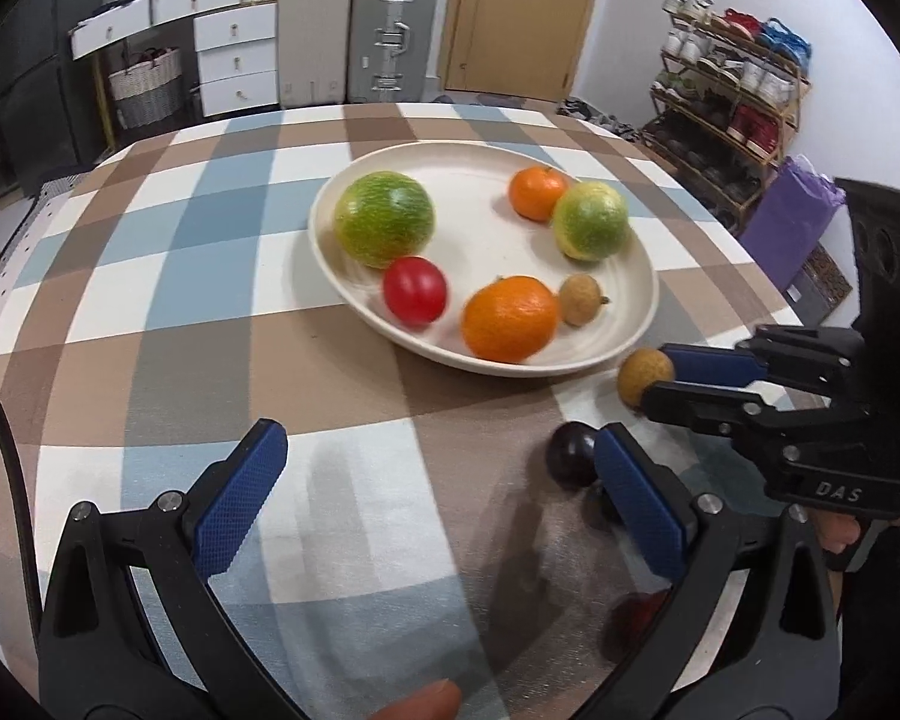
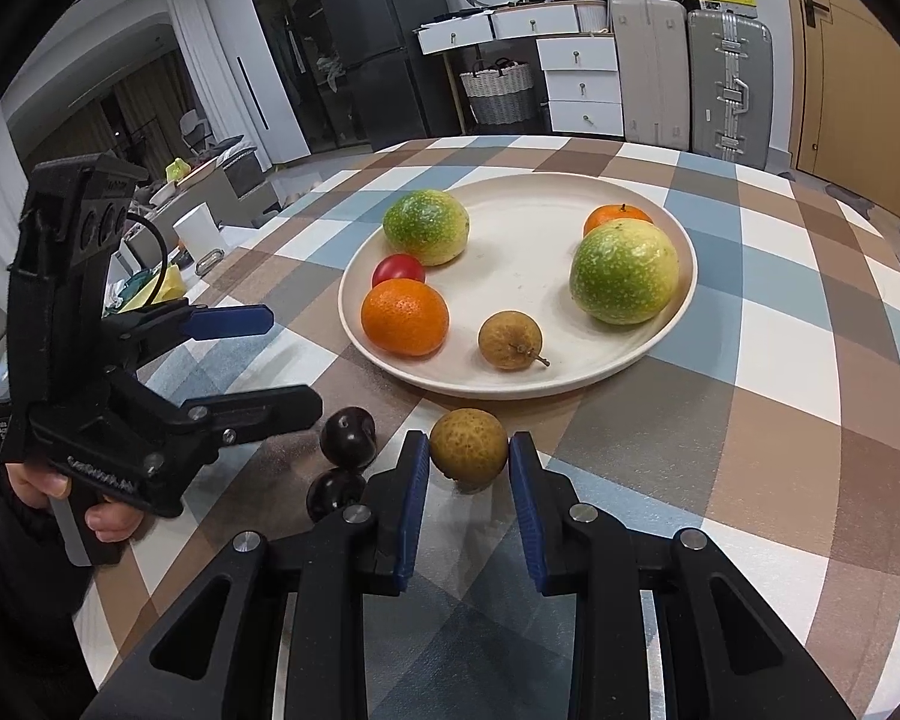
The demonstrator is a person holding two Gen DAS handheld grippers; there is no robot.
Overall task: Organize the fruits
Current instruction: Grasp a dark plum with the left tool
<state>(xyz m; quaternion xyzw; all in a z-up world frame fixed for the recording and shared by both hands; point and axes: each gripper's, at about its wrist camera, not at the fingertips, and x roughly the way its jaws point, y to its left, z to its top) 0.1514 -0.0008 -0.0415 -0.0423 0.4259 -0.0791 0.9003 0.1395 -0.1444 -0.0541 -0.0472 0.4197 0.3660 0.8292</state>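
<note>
A cream plate (image 1: 642, 312) (image 2: 660, 348) on the checked table holds two green-yellow fruits (image 1: 384, 219) (image 2: 624, 270), two oranges (image 1: 510, 318) (image 2: 405, 317), a red tomato (image 1: 415, 290) (image 2: 397, 269) and a brown longan (image 1: 579, 299) (image 2: 510, 339). My right gripper (image 2: 469, 450) (image 1: 654, 375) is shut on a second brown longan (image 2: 469, 445) (image 1: 642, 375), just above the cloth, in front of the plate. My left gripper (image 1: 438, 444) (image 2: 282, 354) is open and empty. Two dark plums (image 2: 348, 429) (image 1: 570, 456) lie beside its right finger.
The table edge curves off on the left and the far side. Suitcases (image 1: 354, 30), drawers (image 1: 234, 54) and a shoe rack (image 1: 732, 84) stand beyond it. A white canister (image 2: 198, 234) stands off the table at the left.
</note>
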